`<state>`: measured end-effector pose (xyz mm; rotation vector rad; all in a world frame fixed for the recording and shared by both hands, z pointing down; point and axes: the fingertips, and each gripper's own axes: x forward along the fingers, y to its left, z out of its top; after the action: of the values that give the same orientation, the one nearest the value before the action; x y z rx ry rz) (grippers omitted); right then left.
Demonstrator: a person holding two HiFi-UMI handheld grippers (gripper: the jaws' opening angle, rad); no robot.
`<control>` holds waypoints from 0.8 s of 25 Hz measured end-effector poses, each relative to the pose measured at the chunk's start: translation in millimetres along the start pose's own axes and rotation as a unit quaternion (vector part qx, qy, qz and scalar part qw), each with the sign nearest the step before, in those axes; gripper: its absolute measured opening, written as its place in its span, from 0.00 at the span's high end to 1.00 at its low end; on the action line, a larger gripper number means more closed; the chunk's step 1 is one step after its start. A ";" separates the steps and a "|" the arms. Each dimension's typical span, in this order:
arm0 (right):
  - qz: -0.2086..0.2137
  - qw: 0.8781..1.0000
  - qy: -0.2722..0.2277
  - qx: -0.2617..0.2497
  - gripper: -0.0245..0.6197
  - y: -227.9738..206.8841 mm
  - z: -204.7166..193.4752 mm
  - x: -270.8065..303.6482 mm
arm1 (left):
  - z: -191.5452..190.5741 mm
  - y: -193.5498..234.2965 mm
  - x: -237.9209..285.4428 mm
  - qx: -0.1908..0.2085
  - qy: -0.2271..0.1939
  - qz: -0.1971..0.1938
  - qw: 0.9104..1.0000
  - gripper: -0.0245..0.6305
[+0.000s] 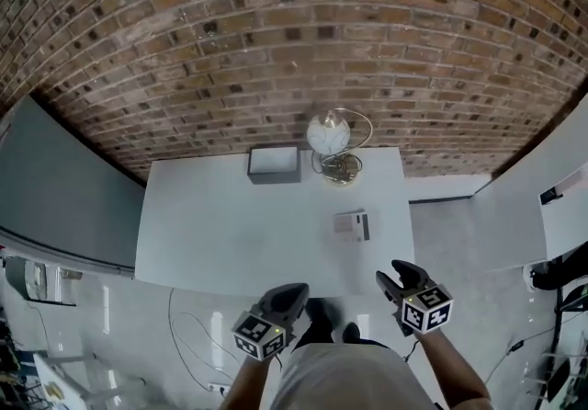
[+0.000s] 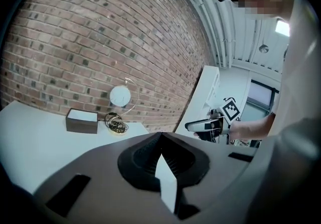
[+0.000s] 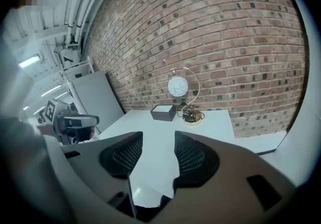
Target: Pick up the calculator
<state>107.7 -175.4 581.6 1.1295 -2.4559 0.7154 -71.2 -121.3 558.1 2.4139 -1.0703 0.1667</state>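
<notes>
The calculator, small, pale and flat, lies on the right part of the white table. Both grippers hover at the table's near edge, short of it. My right gripper is nearest, just below and right of the calculator, its jaws open with nothing between them. My left gripper sits further left; its jaw tips meet with nothing held. The calculator does not show in either gripper view.
A grey box stands at the table's far edge, with a globe lamp on a gold coiled base to its right. A brick wall rises behind. A grey partition stands left, and cables lie on the floor.
</notes>
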 end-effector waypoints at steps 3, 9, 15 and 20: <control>-0.010 1.000 0.010 0.004 0.63 -4.3 1.2 21.2 | 2.6 22.8 11.1 0.008 0.009 -0.015 1.000 0.94; -0.035 0.999 0.032 0.015 0.63 -17.9 0.5 47.8 | 2.1 53.1 26.1 0.007 0.027 -0.044 0.999 0.94; -0.041 0.997 0.058 0.029 0.62 -38.2 -2.5 71.7 | -3.8 73.4 44.2 -0.004 0.036 -0.049 0.998 0.94; -0.033 0.995 0.082 0.047 0.62 -63.5 -16.0 92.7 | -13.1 79.0 65.2 -0.022 0.038 -0.034 0.998 0.94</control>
<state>100.7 -257.4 659.8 1.1331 -2.2589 0.8739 -82.6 -203.4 619.6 2.3804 -0.9479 0.2079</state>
